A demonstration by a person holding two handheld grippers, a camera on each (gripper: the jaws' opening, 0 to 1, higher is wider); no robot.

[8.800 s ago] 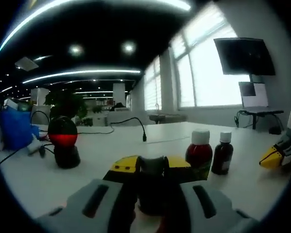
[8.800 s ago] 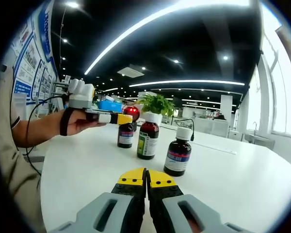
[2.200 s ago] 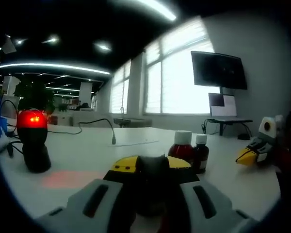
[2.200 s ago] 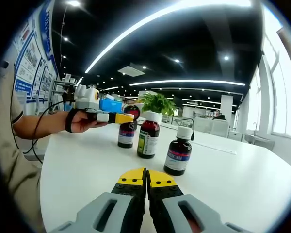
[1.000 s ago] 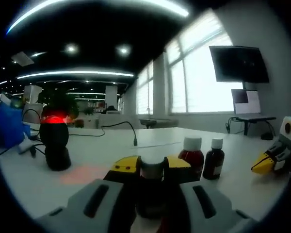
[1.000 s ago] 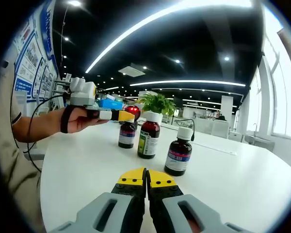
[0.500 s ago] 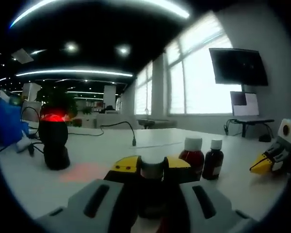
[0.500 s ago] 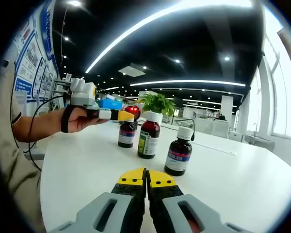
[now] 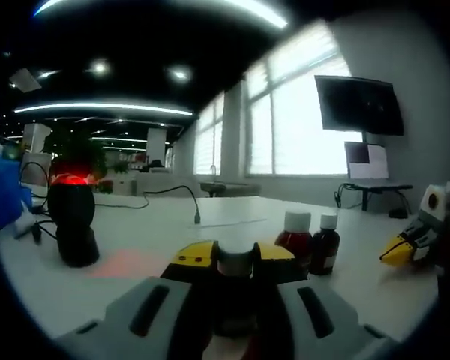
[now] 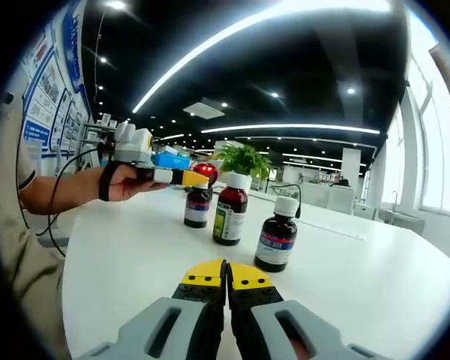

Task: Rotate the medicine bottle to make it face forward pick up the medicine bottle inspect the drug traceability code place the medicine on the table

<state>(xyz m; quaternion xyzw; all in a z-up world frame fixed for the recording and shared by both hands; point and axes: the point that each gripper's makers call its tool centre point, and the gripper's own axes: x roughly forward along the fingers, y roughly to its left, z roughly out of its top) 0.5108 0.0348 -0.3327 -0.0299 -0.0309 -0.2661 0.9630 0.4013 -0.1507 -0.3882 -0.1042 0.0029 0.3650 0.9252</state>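
A dark brown medicine bottle (image 9: pixel 235 296) with a pale cap stands between the yellow-tipped jaws of my left gripper (image 9: pixel 236 255), which is shut on it. In the right gripper view a hand holds that left gripper (image 10: pixel 186 178) over the same bottle (image 10: pixel 196 210) at the table's far left; its cap is hidden by the jaws. I cannot tell whether the bottle rests on the table or hangs just above it. My right gripper (image 10: pixel 226 273) is low over the white table (image 10: pixel 135 255), shut with nothing in it. It also enters the left gripper view as the right gripper (image 9: pixel 405 247).
Two more brown bottles stand on the table: a larger bottle (image 10: pixel 229 214) and a white-capped bottle (image 10: pixel 274 240). A black scanner with a red light (image 9: pixel 71 221) stands at the left, with cables behind it. A potted plant (image 10: pixel 242 159) is at the back.
The left gripper view has panned a little, so the scanner and the two bottles sit further left. In the right gripper view the hand with the left gripper has edged slightly right.
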